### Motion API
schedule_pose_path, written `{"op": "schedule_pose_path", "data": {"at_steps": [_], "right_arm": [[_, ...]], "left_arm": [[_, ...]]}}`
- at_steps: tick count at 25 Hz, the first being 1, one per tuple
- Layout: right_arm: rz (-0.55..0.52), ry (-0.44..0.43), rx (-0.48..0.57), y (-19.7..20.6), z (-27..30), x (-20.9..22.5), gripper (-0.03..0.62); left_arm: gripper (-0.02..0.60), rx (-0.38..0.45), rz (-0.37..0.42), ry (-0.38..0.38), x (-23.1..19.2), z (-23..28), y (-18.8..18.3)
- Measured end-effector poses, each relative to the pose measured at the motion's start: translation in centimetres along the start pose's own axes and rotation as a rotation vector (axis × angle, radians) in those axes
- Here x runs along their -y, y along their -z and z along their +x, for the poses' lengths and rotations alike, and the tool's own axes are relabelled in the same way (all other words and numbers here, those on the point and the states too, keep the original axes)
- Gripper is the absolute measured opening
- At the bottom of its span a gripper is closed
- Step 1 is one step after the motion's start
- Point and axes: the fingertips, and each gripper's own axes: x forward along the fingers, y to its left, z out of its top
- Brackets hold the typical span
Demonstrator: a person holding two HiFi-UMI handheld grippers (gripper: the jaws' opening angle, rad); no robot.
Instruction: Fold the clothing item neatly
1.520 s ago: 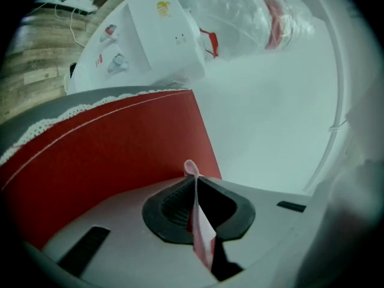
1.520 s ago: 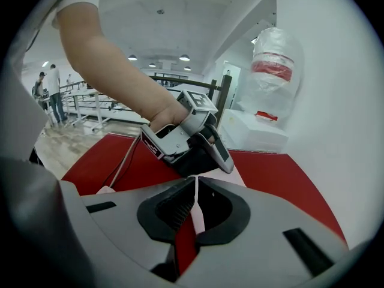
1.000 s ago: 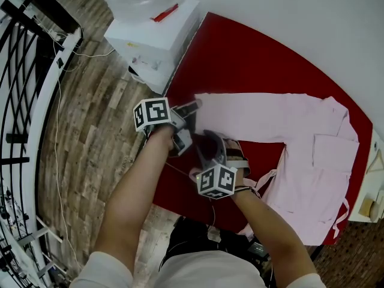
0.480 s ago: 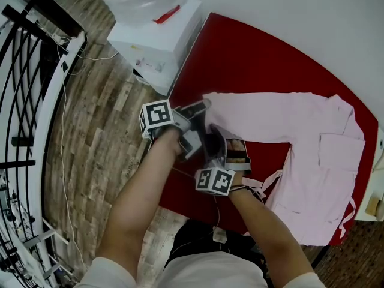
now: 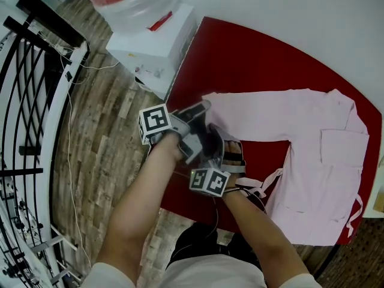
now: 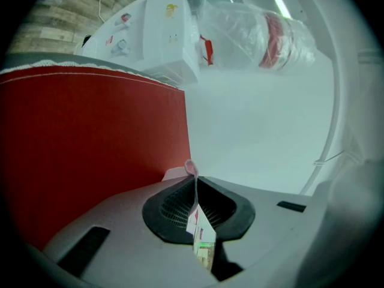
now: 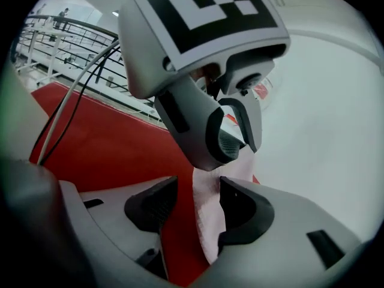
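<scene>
**Cuff handover: left holds, right lets go**

Left gripper [image 6: 195,182] clenched on the cuff edge of the pale pink long-sleeved cloth garment [image 5: 300,131], probably to lift the sleeve for folding; right gripper [image 7: 201,206] has just been opening, cuff slack between its jaws; rest lies flat on the red table [image 5: 252,59]; hands close together, left just ahead.

The garment [image 5: 312,155] lies spread on the table [image 5: 252,59], the dispenser [image 5: 150,47] standing left of it.
</scene>
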Motion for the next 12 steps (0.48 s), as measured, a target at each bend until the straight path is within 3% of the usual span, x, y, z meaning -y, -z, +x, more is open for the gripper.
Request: {"op": "schedule_pose_path", "data": {"at_steps": [6,12], "right_arm": [[0.153,0.105,0.006,0.7,-0.9,3.1,0.201],[0.254,0.189,0.078,-0.3,-3.6,5.9,0.204]], "left_arm": [[0.017,0.053,0.001,0.019,3.4,0.7,1.7],[0.017,0.051,0.059,0.018,6.8,1.7,3.8]]}}
